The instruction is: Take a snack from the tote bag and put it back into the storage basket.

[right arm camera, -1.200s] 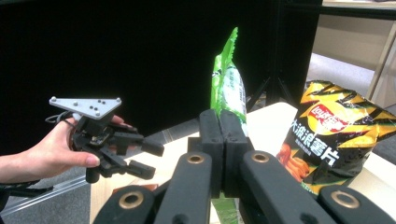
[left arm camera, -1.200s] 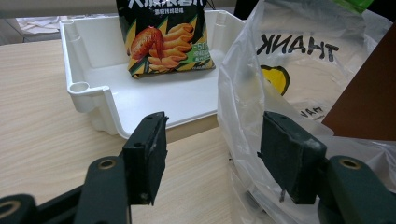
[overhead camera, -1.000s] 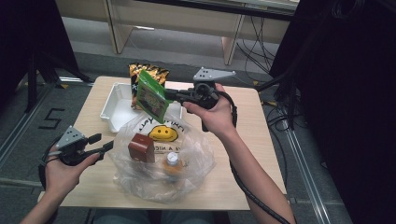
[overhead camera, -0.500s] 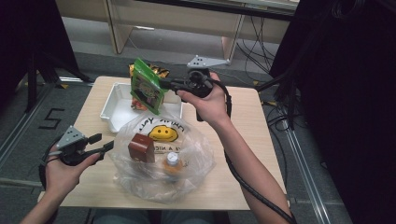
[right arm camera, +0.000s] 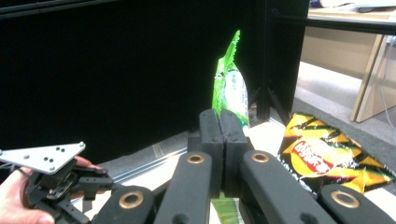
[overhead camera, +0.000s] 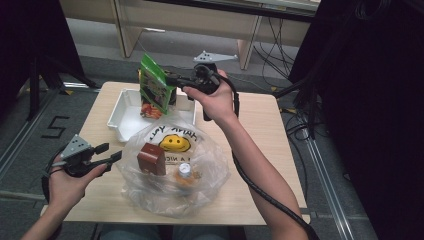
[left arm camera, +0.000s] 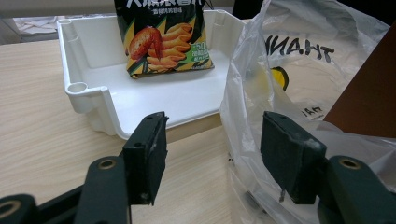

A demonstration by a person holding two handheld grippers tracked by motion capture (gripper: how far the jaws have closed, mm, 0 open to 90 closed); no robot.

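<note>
The right gripper was clamped on a green snack bag, its two black jaws pressed together on the bag's crimped edge. In the high view the bag hung upright above the far end of the white tray, its lower corner at or just above the tray floor; contact could not be confirmed. The film was glossy and printed, green at the top and dark lower down, with orange ridged snacks pictured near the bottom (the same print appeared in the left gripper view). In the right gripper view the bag rose thin and edge-on beyond the closed pads.

The tray was rigid moulded plastic, rectangular, with rounded corners, raised walls and a smooth floor. It sat on the wooden table, whose top showed a pale, fine grain.

The left gripper was held near the table's near-left edge with its jaws apart and nothing between them. Its pads were flat, matte black blocks.

Just beside it lay a crinkled, translucent plastic bag bearing a yellow smiley print, touching the tray's near wall. Inside sat a brown box and a small white-capped bottle.

A second snack bag, yellow and black foil, lay flat beyond the tray.
</note>
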